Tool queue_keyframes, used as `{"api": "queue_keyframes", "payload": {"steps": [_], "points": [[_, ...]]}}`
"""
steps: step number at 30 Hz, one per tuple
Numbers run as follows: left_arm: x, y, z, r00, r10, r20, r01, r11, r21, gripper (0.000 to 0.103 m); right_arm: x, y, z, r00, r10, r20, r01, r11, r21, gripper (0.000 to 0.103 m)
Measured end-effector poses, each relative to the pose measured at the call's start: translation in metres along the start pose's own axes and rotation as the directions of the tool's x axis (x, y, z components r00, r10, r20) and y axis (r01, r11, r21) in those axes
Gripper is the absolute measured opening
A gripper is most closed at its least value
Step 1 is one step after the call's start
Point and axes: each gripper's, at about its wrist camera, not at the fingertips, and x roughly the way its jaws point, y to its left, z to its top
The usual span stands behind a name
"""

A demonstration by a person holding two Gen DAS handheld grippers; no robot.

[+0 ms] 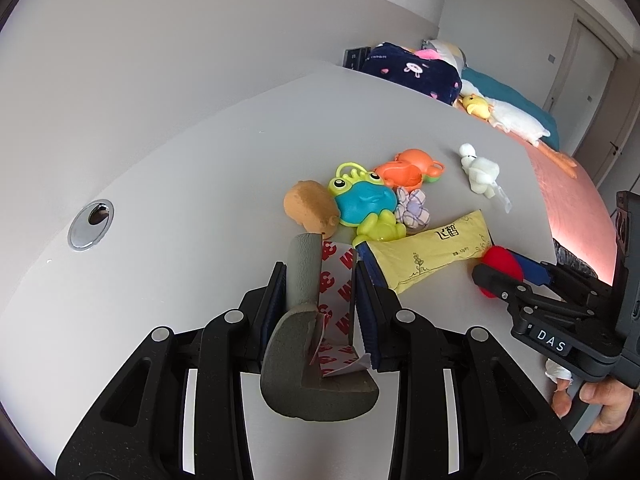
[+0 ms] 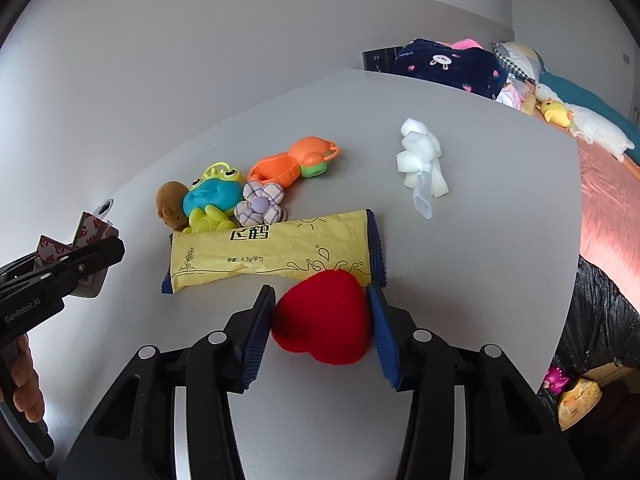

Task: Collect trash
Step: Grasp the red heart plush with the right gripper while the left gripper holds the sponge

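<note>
My left gripper (image 1: 320, 268) is shut on a grey foam corner guard with red-and-white adhesive backing (image 1: 316, 344), held just above the white table (image 1: 180, 200). It also shows in the right wrist view (image 2: 90, 236). My right gripper (image 2: 320, 294) has its jaws around a red plush heart (image 2: 322, 320) and touching both its sides; the heart also shows in the left wrist view (image 1: 502, 268). A crumpled yellow wrapper (image 2: 272, 252) lies just beyond the heart, also in the left wrist view (image 1: 432, 256). A white crumpled scrap with a clear plastic piece (image 2: 422, 164) lies farther right.
A toy pile sits behind the wrapper: brown plush (image 2: 170, 204), blue-green frog (image 2: 212, 200), orange plastic toy (image 2: 296, 160), checked fabric flower (image 2: 260, 204). A cable grommet (image 1: 91, 223) is at the left. A bed with plush toys (image 2: 580, 128) and a black bag (image 2: 600, 312) are at the right.
</note>
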Motion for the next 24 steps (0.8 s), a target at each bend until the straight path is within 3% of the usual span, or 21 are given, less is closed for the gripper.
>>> {"api": "queue_keyframes", "payload": {"steps": [24], "points": [[-0.015,-0.052,-0.005,0.998,-0.063,0.022,0.06,0.993,0.098,0.033,-0.058,-0.041,-0.018,0.996,-0.032,0.086,0.024,0.996,0.083,0.048]]}}
